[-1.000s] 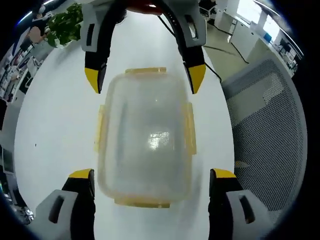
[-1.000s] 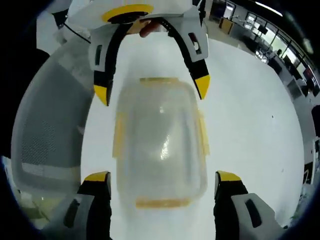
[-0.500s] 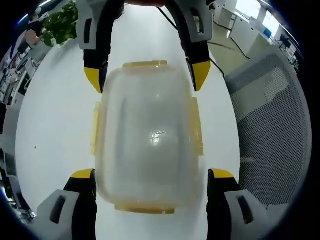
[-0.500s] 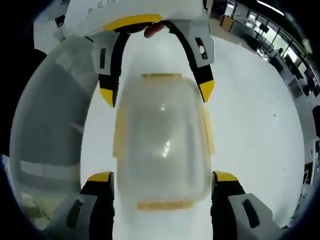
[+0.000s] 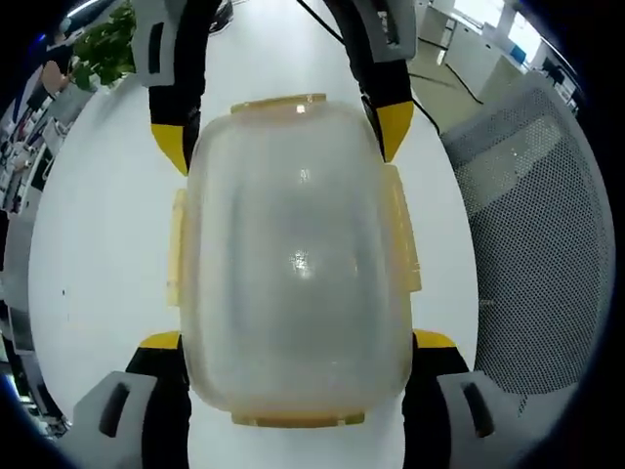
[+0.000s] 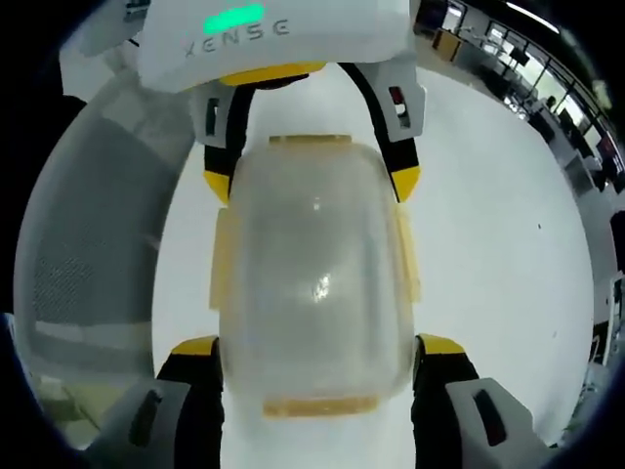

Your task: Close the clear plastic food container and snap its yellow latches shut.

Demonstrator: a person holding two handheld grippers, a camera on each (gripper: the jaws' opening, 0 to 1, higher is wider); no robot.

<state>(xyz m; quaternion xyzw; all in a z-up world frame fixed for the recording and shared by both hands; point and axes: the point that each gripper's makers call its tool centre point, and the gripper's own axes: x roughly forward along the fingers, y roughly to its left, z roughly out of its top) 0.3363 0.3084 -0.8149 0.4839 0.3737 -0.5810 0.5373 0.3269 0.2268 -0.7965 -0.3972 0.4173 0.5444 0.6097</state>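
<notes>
— Tabletop first: what does it look like?

— The round white tabletop (image 5: 107, 244) spreads under everything, with a grey mesh office chair (image 5: 537, 225) just beside its edge and a green leafy plant (image 5: 107, 44) at the far side. In the right gripper view the same white surface (image 6: 488, 244) and the chair (image 6: 78, 254) show again.

— And the task's thing?

— The clear plastic food container with yellow latches (image 5: 293, 264) lies on the tabletop between the two tongs, lid on top. In the right gripper view it (image 6: 312, 274) sits the same way, lengthwise along the jaws.

— How do the tongs stand?

— The left tongs (image 5: 298, 342) are spread wide, one yellow-tipped jaw on each side of the container's near end, just beside its walls; whether they touch, I cannot tell. The right tongs (image 6: 312, 347) are likewise spread apart, straddling the opposite end. Each reaches into the other's view from the top.

— The latches?

— The yellow side latch (image 5: 402, 230) stands out from the wall; the yellow end latch (image 5: 298, 420) shows at the near edge. Whether either is snapped down I cannot tell.
</notes>
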